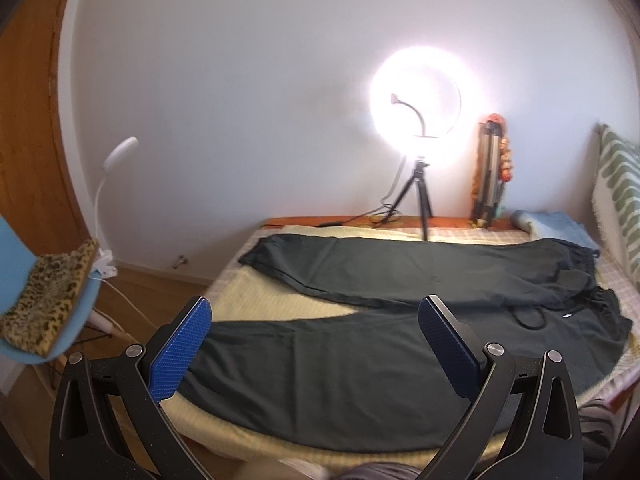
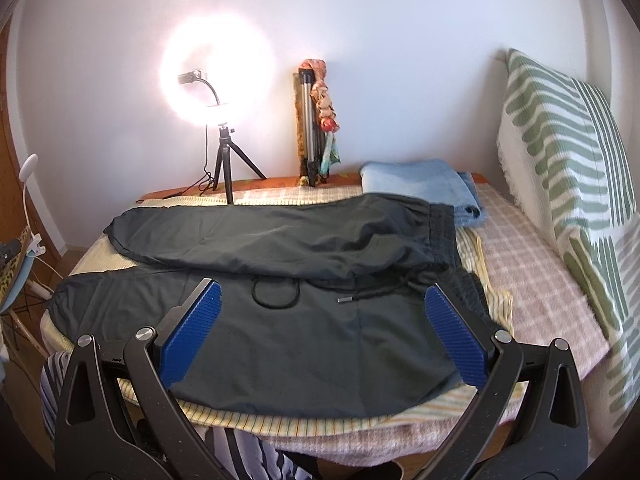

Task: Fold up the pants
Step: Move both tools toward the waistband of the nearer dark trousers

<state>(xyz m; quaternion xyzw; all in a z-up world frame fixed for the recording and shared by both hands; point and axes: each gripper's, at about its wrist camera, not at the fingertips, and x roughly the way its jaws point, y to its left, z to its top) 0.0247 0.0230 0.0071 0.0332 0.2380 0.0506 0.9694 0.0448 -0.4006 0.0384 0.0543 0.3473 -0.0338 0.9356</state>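
A bedroom, midday light and a lit ring lamp (image 1: 416,96) against the far wall: I hold both tools above the near edge of the bed (image 2: 540,280), where the dark pants (image 1: 360,368) lie spread flat, legs running to my left and the waistband to my right. At far left a blue chair (image 1: 24,280) carries a leopard-print cloth (image 1: 48,300). My left gripper (image 1: 316,344) hangs spread wide over the nearer leg, its blue pads (image 1: 180,356) framing the fabric without touching it, holding nothing; the leg's cuff end lies just beyond the left pad. The farther leg stretches across the bed behind, angled away from the near one so a wedge of yellow bedcover (image 1: 276,296) shows between them. My right gripper (image 2: 324,332) is likewise parted and empty, poised over the seat and waist of the pants, the drawstring (image 2: 276,292) looped on the cloth just ahead of the fingers and the gathered waistband near the right pad. Whether either tool grazes the cloth is hard to judge from these wide lenses. Behind the waistband sits a folded blue towel (image 2: 420,184); at far right a green-striped pillow (image 2: 568,168) leans upright.
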